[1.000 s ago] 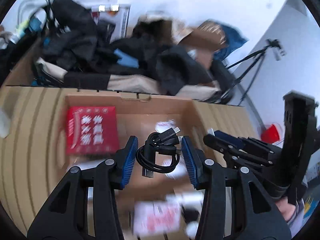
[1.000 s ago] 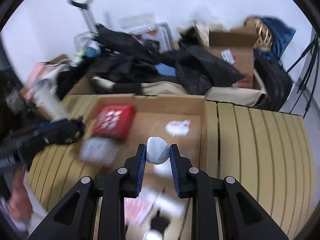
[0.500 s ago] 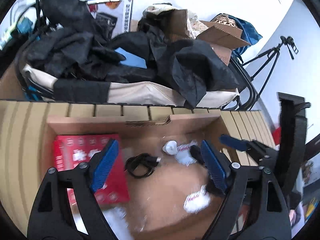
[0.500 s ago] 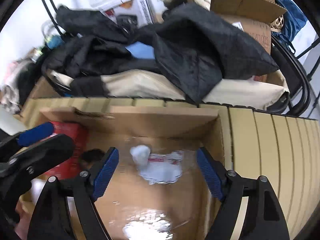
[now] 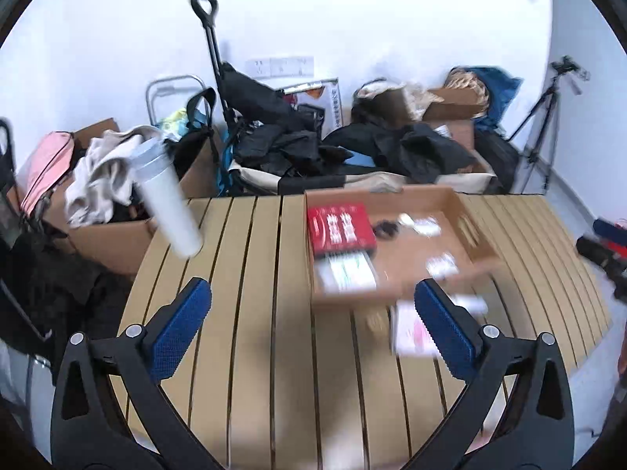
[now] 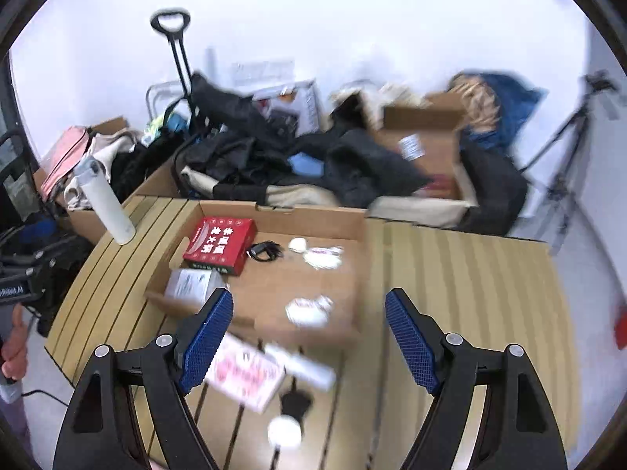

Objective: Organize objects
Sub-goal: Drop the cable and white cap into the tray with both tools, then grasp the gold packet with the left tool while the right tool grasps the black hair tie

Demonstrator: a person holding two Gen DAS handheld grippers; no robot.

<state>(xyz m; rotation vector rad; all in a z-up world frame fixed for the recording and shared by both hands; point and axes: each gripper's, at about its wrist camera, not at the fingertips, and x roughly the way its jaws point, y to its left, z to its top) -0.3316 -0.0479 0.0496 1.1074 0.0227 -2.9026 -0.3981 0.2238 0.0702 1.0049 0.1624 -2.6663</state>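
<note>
Your left gripper (image 5: 313,313) hangs with jaws spread wide and nothing between them, above bare slats of the wooden table (image 5: 250,352). Your right gripper (image 6: 307,337) is likewise agape and empty, just before the near wall of the cardboard box (image 6: 333,221). Inside the box lie a red box (image 6: 220,244), a black cable (image 6: 265,251) beside it, and white packets (image 6: 323,256). A pink-printed packet (image 6: 245,376) and a white round piece (image 6: 285,432) rest on the table outside. A white bottle (image 5: 166,199) stands at the table's far left edge.
</note>
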